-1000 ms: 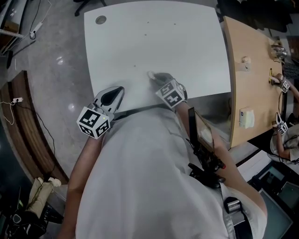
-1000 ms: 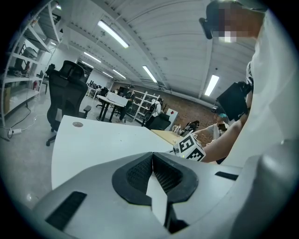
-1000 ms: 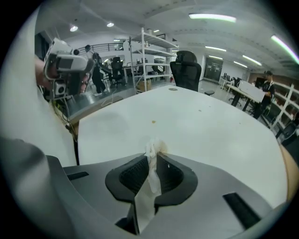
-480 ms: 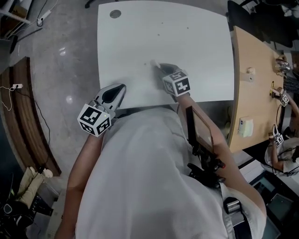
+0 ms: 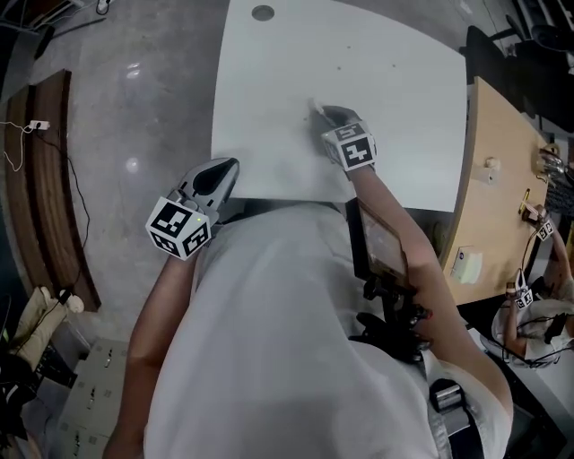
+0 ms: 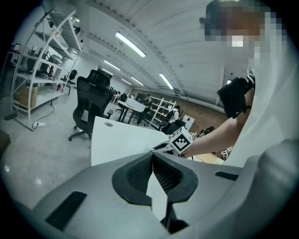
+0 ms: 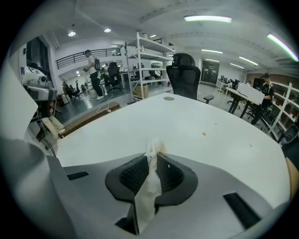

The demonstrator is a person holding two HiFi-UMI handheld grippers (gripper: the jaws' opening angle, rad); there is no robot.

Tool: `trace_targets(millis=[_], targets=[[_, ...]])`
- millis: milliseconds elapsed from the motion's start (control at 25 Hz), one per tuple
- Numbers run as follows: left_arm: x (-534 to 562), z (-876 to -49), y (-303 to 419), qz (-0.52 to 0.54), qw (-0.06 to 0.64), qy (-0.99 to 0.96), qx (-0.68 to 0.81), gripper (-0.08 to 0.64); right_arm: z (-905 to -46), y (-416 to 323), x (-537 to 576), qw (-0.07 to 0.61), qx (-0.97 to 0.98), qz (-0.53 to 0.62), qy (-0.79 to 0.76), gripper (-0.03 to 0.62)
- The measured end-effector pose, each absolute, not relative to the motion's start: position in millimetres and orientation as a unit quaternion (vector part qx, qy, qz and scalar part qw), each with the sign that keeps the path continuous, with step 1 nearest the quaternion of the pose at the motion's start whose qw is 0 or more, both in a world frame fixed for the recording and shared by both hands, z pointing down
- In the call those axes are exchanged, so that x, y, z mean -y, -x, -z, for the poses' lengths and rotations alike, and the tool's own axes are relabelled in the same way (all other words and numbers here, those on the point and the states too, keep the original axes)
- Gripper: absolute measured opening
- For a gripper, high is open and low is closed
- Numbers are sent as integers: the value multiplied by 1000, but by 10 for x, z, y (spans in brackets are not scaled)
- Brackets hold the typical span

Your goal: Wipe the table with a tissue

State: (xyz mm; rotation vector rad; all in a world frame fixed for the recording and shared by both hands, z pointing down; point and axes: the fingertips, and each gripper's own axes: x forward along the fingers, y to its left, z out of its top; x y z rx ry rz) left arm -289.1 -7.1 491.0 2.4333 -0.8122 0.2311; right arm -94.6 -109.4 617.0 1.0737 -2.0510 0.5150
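Right tool advanced across table, pinching tissue between tips; left tool pressed together, empty.

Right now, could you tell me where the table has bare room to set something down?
The table is bare across its far stretch, from the round hole to the right edge, and along the side by the wooden desk. The near middle holds the right tongs with the tissue; the left tongs are at the near left edge.
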Motion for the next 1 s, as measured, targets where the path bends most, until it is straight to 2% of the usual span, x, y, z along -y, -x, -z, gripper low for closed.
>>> trace_targets(millis=[240, 720, 840, 1000], targets=[[73, -4950, 2971, -82, 286, -904, 309, 6, -6238, 1105, 944, 411, 809, -165, -387, 55], [149, -4891, 2721, -79, 279, -918, 271, 6, -6242, 1526, 331, 434, 846, -149, -270, 55], [159, -4868, 2650, -79, 276, -921, 261, 6, -6129, 1595, 242, 386, 863, -204, -252, 55], [197, -4853, 2579, -83, 270, -927, 247, 6, -5825, 1450, 409, 252, 865, -288, -325, 55]])
